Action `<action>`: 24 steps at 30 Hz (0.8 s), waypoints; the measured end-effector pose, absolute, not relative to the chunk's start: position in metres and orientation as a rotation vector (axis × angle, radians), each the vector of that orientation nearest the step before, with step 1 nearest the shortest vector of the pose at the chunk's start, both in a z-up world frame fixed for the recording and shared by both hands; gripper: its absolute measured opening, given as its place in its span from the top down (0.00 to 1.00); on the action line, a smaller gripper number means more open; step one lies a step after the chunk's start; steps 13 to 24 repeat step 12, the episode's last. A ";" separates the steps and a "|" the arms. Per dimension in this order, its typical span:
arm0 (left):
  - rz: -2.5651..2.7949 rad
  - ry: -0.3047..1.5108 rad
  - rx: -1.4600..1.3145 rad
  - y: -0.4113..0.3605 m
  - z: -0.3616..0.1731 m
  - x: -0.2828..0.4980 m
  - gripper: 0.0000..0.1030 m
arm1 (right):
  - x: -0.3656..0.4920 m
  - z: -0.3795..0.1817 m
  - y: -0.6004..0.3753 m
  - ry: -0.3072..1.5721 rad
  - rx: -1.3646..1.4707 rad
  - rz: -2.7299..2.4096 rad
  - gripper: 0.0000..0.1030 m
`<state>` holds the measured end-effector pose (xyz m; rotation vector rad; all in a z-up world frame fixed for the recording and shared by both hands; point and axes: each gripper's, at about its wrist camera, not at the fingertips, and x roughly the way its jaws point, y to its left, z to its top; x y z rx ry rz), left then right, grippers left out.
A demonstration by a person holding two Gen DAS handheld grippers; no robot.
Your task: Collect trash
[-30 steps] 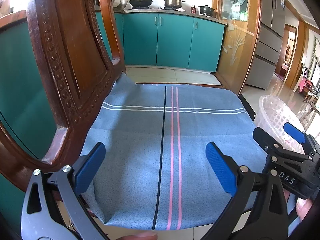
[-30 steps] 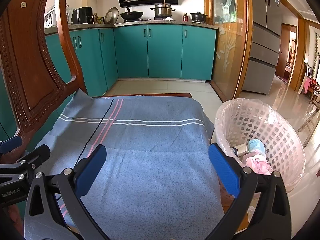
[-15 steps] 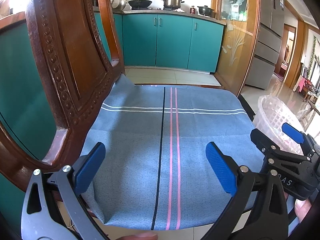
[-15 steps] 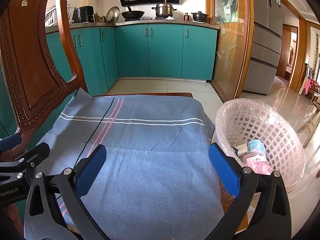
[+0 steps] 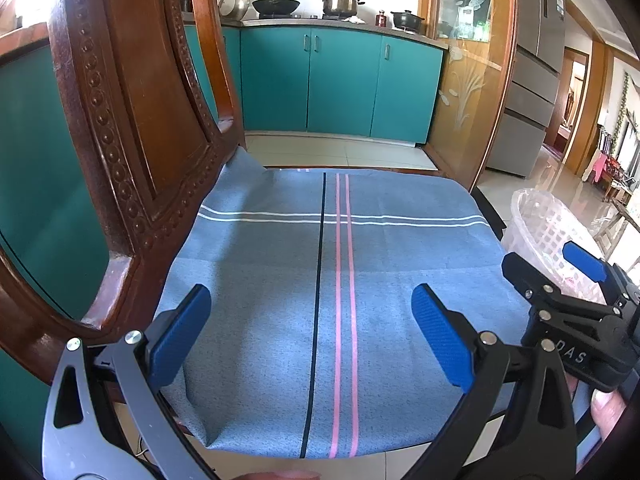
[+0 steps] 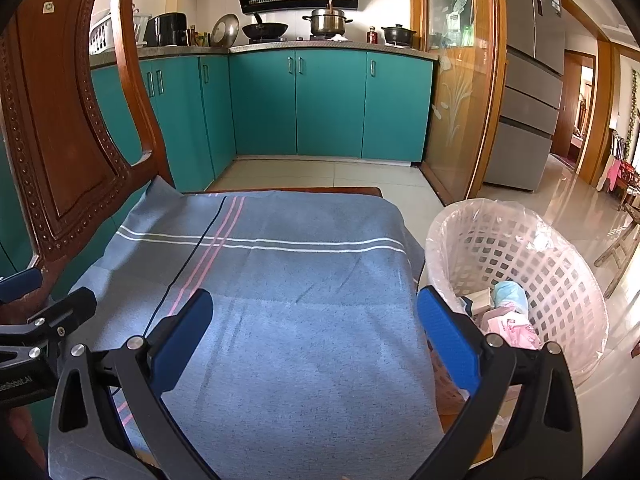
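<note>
The left claw (image 5: pixel 312 332) is spread wide with nothing between its blue pads, hanging over the near edge of a chair seat covered by a blue striped cloth (image 5: pixel 332 264). The right claw (image 6: pixel 316 328) is likewise spread and bare, over the seat's near right corner. Just past the seat's right edge stands a white basket (image 6: pixel 560 264) lined with a clear bag; the trash (image 6: pixel 506 312) lies at its bottom. The wooden chair back (image 5: pixel 132 128) rises along the seat's left edge.
</note>
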<state>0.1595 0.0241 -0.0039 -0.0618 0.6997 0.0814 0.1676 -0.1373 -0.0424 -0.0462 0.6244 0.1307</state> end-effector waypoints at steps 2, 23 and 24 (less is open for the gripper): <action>0.089 0.698 -0.069 0.026 -0.004 0.158 0.03 | 0.167 -0.043 -0.138 0.621 -0.050 0.135 0.03; 0.089 0.729 -0.105 0.033 -0.006 0.161 0.03 | 0.159 -0.047 -0.136 0.637 -0.057 0.139 0.03; 0.089 0.729 -0.105 0.033 -0.006 0.161 0.03 | 0.159 -0.047 -0.136 0.637 -0.057 0.139 0.03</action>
